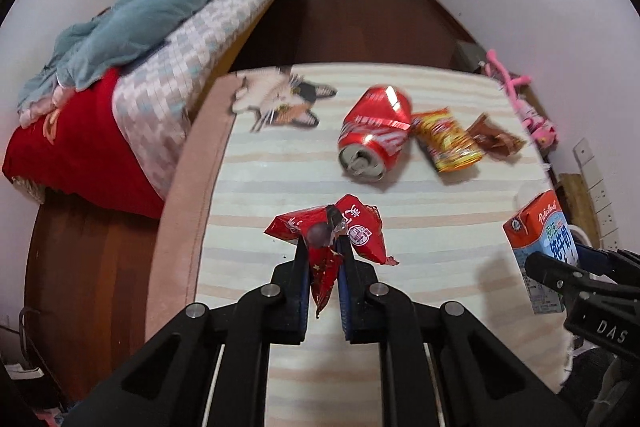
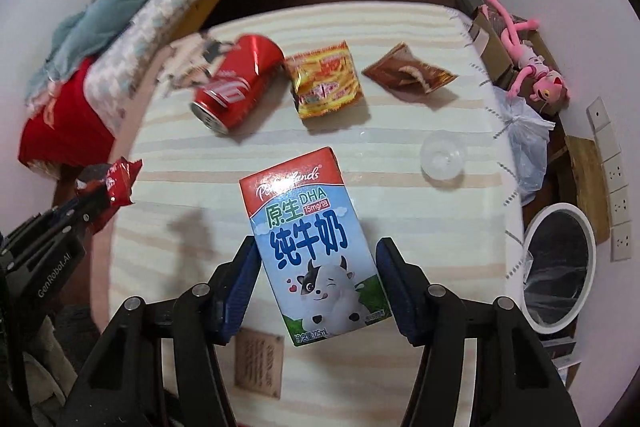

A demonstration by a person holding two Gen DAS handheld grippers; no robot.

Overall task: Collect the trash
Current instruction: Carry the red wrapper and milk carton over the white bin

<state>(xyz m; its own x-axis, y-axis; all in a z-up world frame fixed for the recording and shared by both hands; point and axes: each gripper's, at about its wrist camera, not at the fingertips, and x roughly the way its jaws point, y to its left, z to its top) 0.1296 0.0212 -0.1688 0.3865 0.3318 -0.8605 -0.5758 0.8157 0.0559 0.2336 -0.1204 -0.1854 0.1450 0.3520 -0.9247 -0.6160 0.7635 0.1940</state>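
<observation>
My left gripper (image 1: 323, 247) is shut on a crumpled red snack wrapper (image 1: 352, 231) and holds it above the striped table (image 1: 280, 187). My right gripper (image 2: 316, 251) is shut on a small milk carton (image 2: 312, 243) with a cartoon cow, held above the table. On the table beyond lie a dented red soda can (image 2: 236, 87), a yellow snack packet (image 2: 326, 85) and a brown wrapper (image 2: 408, 73). A clear plastic cup (image 2: 442, 155) lies to the right. The can (image 1: 376, 133) and packet (image 1: 448, 141) also show in the left wrist view.
A white-rimmed bin with a black liner (image 2: 558, 267) stands at the table's right edge. A plastic bag (image 2: 526, 143) and a pink plush toy (image 2: 528, 67) lie to the right. A bed with blue blankets (image 1: 152, 11) stands on the left.
</observation>
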